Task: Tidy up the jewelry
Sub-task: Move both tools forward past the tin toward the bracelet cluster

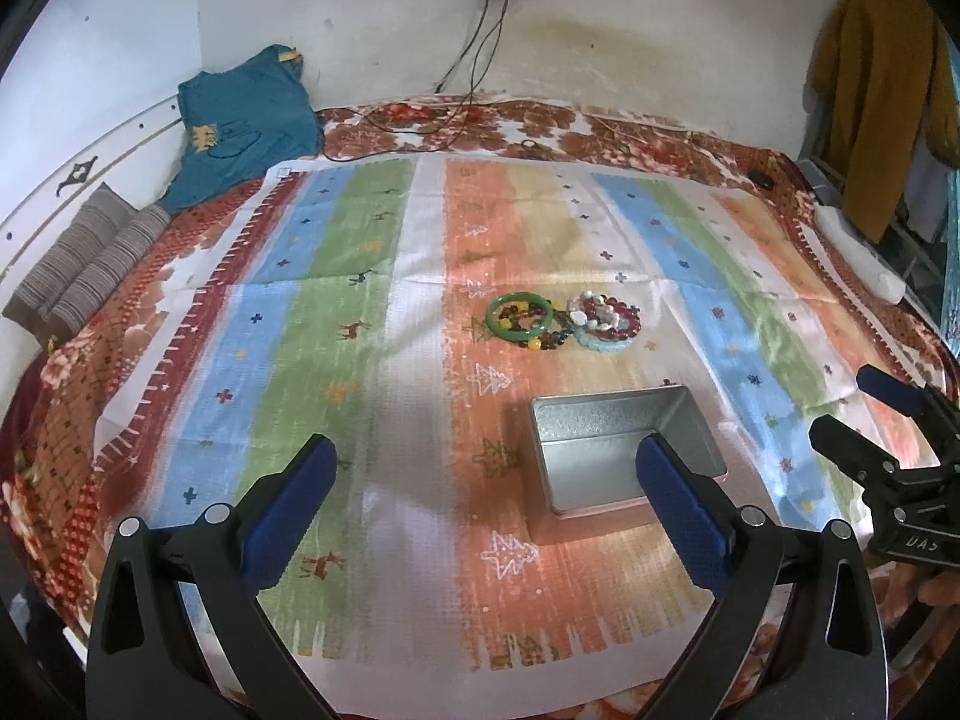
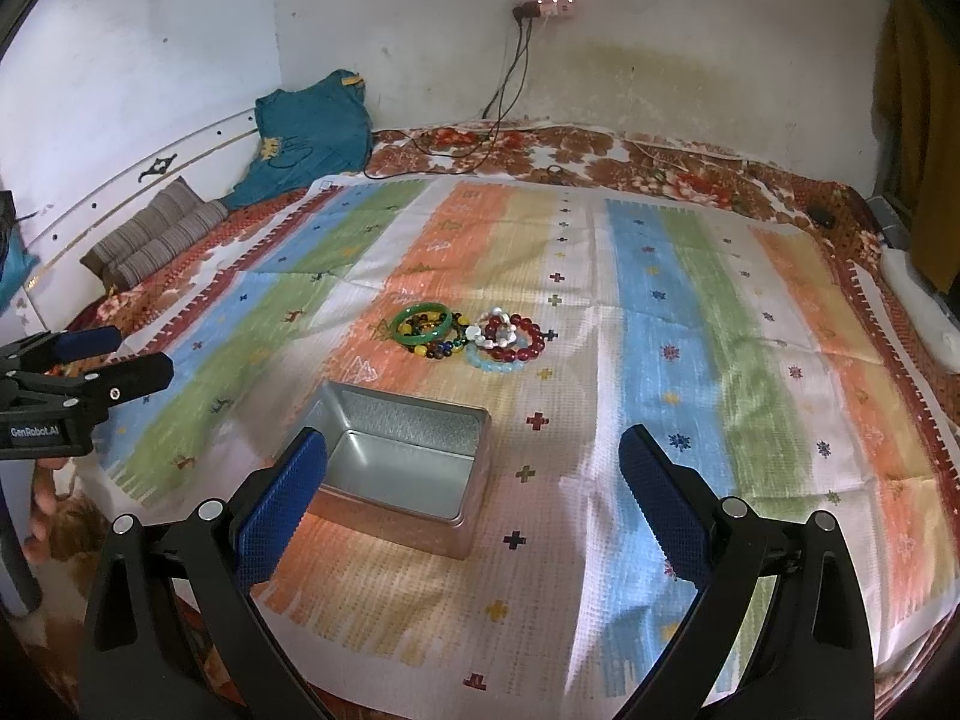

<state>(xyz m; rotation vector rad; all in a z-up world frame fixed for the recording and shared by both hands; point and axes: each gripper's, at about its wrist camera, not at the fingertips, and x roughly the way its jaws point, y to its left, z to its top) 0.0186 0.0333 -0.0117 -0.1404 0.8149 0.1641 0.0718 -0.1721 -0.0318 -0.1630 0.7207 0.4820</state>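
Note:
A green bangle (image 1: 519, 317) (image 2: 422, 323) lies on the striped cloth beside a dark multicolour bead bracelet (image 1: 549, 339) (image 2: 441, 349), a red bead bracelet (image 1: 609, 315) (image 2: 521, 336) and a pale blue bead bracelet (image 1: 603, 343) (image 2: 495, 362). An empty silver tin (image 1: 624, 456) (image 2: 399, 462) stands in front of them. My left gripper (image 1: 486, 480) is open and empty, well short of the jewelry; it also shows in the right wrist view (image 2: 141, 357). My right gripper (image 2: 474, 480) is open and empty; it also shows in the left wrist view (image 1: 840, 408).
The striped cloth (image 1: 360, 360) (image 2: 720, 360) covers a floral bedspread (image 1: 540, 126). A teal garment (image 1: 240, 120) (image 2: 312, 126) and striped pillows (image 1: 84, 264) (image 2: 156, 234) lie at the back left. Cables (image 1: 468, 78) hang from a wall power strip (image 2: 543, 3). A mustard garment (image 1: 870, 108) hangs at the right.

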